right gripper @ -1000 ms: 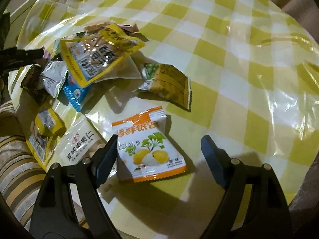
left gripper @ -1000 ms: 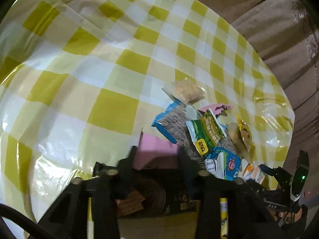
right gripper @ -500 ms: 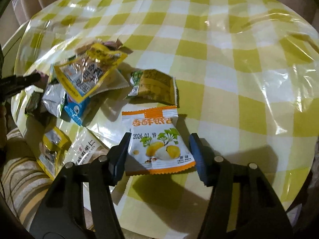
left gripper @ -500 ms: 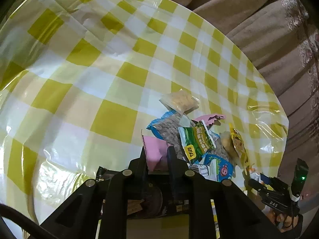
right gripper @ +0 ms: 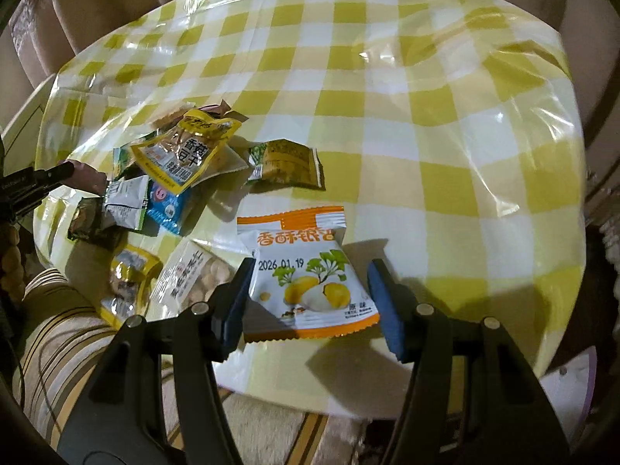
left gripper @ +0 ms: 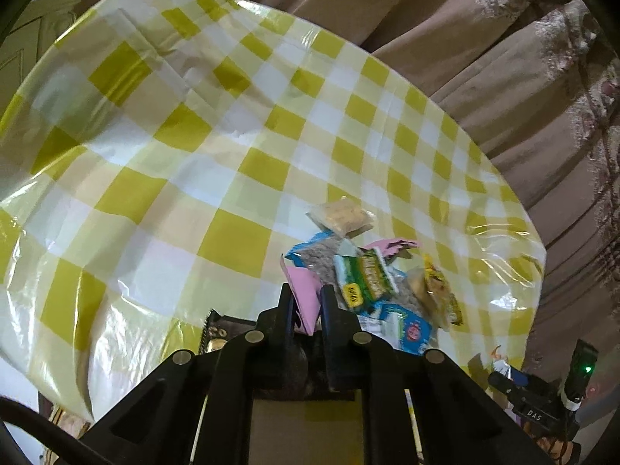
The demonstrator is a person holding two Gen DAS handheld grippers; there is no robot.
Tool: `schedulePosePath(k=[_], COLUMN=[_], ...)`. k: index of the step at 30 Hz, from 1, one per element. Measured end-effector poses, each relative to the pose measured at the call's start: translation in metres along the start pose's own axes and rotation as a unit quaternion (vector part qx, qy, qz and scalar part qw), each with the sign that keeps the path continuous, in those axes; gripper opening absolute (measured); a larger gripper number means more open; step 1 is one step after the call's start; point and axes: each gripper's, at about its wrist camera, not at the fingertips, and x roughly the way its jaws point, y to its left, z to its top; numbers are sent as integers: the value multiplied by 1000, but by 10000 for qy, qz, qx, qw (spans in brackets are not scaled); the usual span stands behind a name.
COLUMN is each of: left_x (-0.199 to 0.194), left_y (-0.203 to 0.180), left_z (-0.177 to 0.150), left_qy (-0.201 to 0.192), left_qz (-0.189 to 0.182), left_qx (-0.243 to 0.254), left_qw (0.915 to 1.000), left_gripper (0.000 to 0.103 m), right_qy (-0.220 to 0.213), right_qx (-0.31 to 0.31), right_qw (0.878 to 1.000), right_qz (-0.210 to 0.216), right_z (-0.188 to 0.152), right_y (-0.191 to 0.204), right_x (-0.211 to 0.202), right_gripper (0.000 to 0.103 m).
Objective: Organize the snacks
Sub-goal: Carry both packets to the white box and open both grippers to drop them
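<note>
Snack packets lie heaped along the near rim of the round surface point(right gripper: 426, 147) under its glossy yellow-and-white checked plastic cloth, and most of that cloth beyond them is bare, right out to the far edge where beige curtains point(left gripper: 523, 77) hang close.

The left tongs point(left gripper: 306, 306) are pinched narrow on a flat pink packet point(left gripper: 304, 290), its upper corner poking out above the fingertips. Just past it sits the pile: a green-and-white packet point(left gripper: 362, 277) on a blue-edged grey one point(left gripper: 316, 252), a clear bag of pale biscuits point(left gripper: 341, 215) at the far side, a blue-and-white packet point(left gripper: 403, 327) nearer the rim.

The right tongs point(right gripper: 310, 290) stand wide around a white-and-orange packet printed with yellow nuts point(right gripper: 306, 275); the left finger looks to touch its side, the right stands apart (so nothing is gripped). That packet lies close to the surface's near edge. Beyond it rests a gold-and-green packet point(right gripper: 286, 164), then a yellow-bordered clear pouch point(right gripper: 182, 155). A white packet of round pale pieces point(right gripper: 192, 279) overhangs the rim beside a striped cushion point(right gripper: 58, 329).
</note>
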Motion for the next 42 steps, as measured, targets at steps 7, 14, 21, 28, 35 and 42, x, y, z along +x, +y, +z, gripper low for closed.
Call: schedulePosePath(k=[7, 14, 21, 28, 35, 42], left_x=[-26, -37, -36, -19, 1, 17], left_y=[-23, -65, -132, -203, -261, -304], left_z=[-15, -36, -64, -102, -143, -182], left_qy=[-104, 22, 383, 949, 1585, 2127], left_qz=[-230, -634, -1224, -1704, -2044, -2158], left_qx=[155, 456, 988, 1615, 2177, 2678], left_qw=[9996, 9969, 9868, 9674, 9411, 9146], left_gripper=[13, 13, 13, 13, 13, 13], right_qy=[-62, -75, -3, 182, 484, 746], right_qx=[292, 632, 1014, 1354, 1619, 1894], right_qw=[9995, 9975, 9936, 9885, 9828, 9762], right_qz=[-100, -303, -499, -649, -752, -750], right_z=[-28, -56, -92, -130, -169, -198], right_y=[-19, -52, -87, -115, -139, -158], right_x=[-29, -56, -75, -82, -79, -76], right_gripper=[62, 62, 62, 62, 62, 63])
